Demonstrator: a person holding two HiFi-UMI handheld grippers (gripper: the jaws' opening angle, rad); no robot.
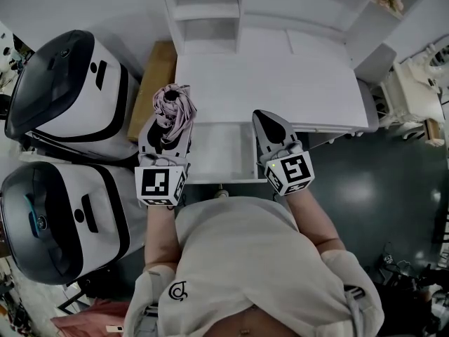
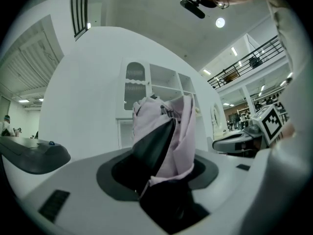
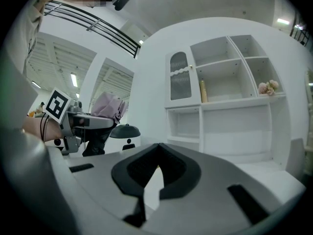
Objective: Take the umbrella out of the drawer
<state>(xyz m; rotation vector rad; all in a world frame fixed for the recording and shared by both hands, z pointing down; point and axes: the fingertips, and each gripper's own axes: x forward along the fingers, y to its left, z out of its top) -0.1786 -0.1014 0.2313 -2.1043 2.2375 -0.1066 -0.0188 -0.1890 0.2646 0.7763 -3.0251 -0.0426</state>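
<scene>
A folded pink umbrella (image 1: 175,101) sticks up out of my left gripper (image 1: 170,116), whose jaws are shut on its bundled fabric. In the left gripper view the umbrella (image 2: 168,124) fills the gap between the dark fingers (image 2: 151,148) and stands above the white desk. It is above the desk's left front corner, clear of the open white drawer (image 1: 219,153). My right gripper (image 1: 269,122) hovers over the drawer's right side with its fingertips together and nothing between them. The right gripper view shows the tips (image 3: 157,161) meeting, with the umbrella (image 3: 108,105) off to the left.
Two large grey and white machine housings (image 1: 77,90) (image 1: 63,220) stand left of the desk (image 1: 280,76). A wooden board (image 1: 156,76) leans between them and the desk. Shelves (image 1: 210,5) rise at the desk's back. White furniture (image 1: 414,90) stands on the right.
</scene>
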